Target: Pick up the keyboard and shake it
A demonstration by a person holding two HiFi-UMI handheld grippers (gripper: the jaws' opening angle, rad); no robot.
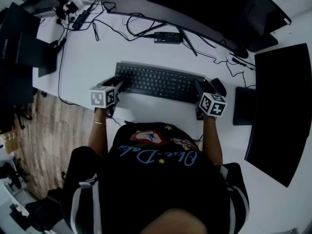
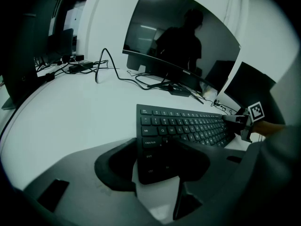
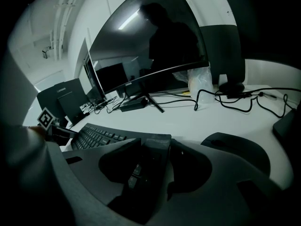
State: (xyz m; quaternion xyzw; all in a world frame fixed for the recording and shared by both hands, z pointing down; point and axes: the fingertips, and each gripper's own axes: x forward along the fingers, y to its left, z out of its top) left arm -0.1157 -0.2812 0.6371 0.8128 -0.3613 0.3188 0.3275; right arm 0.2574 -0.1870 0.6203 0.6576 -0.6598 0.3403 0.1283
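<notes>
Black keyboard (image 1: 158,82) lies flat on white desk (image 1: 92,57), mid-frame, long axis left to right. Left gripper (image 1: 118,86) straddles its left end, right gripper (image 1: 201,89) its right end; both jaw pairs apart, unclamped

Keyboard (image 1: 158,82): black, full-size, low-profile, flat keys w/ pale legends. Caps lock, shift & ctrl are readable at its L end. Keys face up, and it looks to lie flat on the white desk (image 1: 97,57), about mid-desk. It sits slightly skewed in the head view, R end nearer the person. L end sits betw. the left gripper (image 2: 155,145) jaws, R end betw. the right gripper (image 3: 155,144) jaws.
</notes>
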